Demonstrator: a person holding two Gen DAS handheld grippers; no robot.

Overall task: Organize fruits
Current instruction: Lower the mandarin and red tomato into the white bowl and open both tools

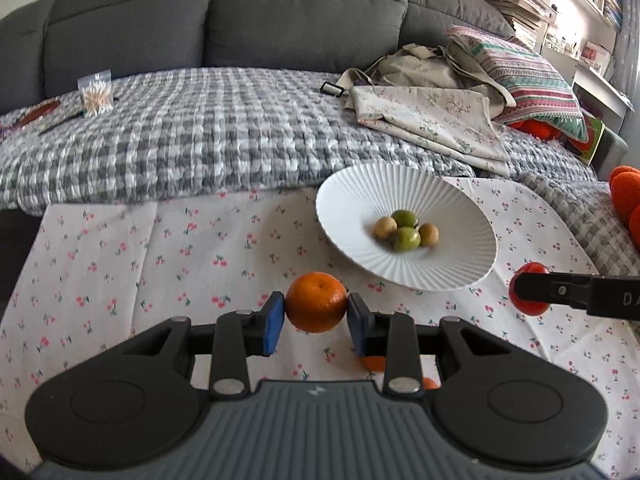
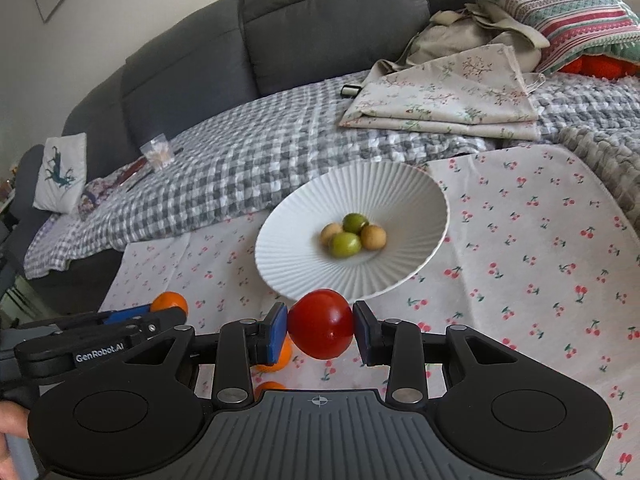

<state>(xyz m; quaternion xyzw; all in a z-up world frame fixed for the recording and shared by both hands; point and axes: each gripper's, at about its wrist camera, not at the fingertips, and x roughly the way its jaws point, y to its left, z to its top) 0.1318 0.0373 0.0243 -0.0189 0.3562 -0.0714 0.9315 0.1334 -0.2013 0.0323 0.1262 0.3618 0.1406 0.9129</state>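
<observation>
Left hand-held gripper (image 1: 316, 316): jaws closed part-way on an orange (image 1: 316, 302), pinched at its sides by the blue pads (image 1: 274, 322), held at lower centre of the frame; right hand-held gripper (image 2: 320, 328): likewise clamped on a red fruit (image 2: 320, 324). Slippage is judged possible, both rounds being gripped only at narrow points. White ribbed bowl (image 1: 348, 188), centre right, contains four small fruits (image 1: 406, 229); scatter is risked if either load is dropped in hard; further oranges (image 2: 276, 358) lie on the tabletop (image 1: 140, 260).

Glossy red fruit (image 2: 321, 324); matt ribbed white bowl (image 2: 384, 184); printed cloth (image 2: 540, 248).
</observation>
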